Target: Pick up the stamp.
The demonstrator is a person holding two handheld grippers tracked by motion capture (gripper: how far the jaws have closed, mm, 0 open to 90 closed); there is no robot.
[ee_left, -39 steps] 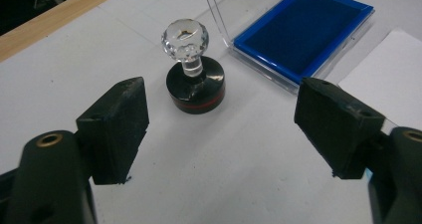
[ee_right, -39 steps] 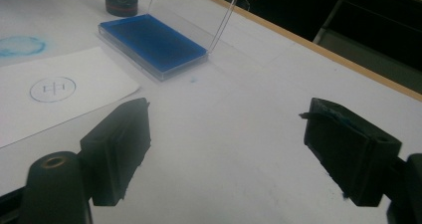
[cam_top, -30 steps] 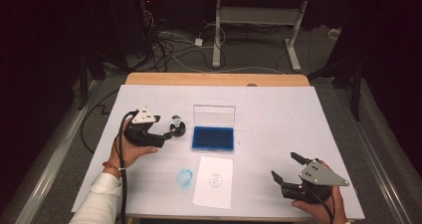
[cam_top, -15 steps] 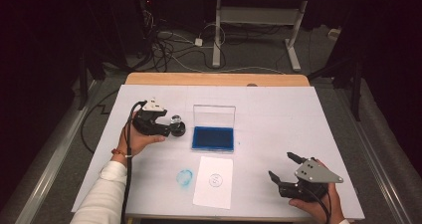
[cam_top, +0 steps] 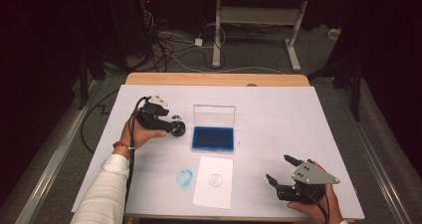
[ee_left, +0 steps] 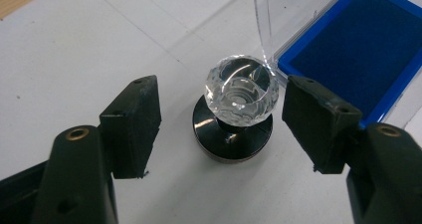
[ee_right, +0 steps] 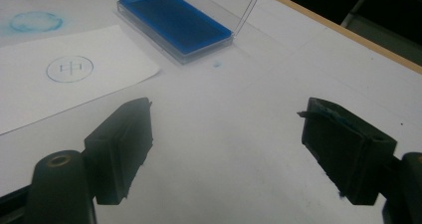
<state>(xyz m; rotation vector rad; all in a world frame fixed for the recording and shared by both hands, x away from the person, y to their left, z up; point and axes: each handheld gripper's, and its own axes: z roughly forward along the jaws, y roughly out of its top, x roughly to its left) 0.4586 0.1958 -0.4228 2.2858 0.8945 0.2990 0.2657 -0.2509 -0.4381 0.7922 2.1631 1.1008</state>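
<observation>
Left gripper [ee_left: 219,129] first: jaws spread wide, one pad on each side of the stamp [ee_left: 234,112], and neither pad is touching it. In the left gripper view the stamp sits dead centre of the frame, a faceted clear knob on a round black base, standing upright on the white table [ee_left: 74,50].

What has changed? A second ago the left gripper [cam_top: 171,127] was further to the left of the high view, short of the stamp [cam_top: 177,126]; now it has slid in toward mid-frame and brackets it. My read: a pick-up is being lined up, and closing the jaws is what remains.

Just beside the stamp, to its right in the high view, lies the ink pad [cam_top: 213,138], blue, with its clear lid standing open behind it. Below that, the paper sheet [cam_top: 214,181] already carries a small round print, and a blue smudge [cam_top: 184,177] marks the table to its left.

The right gripper [cam_top: 278,176], lower right of the high view, has barely shifted; its jaws are wide apart with nothing between them, pointed toward the ink pad [ee_right: 174,25] and the paper sheet [ee_right: 64,79].

Hard to make out: the stamp's face is down against the table, so any ink on it is hidden. The character inside the printed circle is too small to read with confidence.
</observation>
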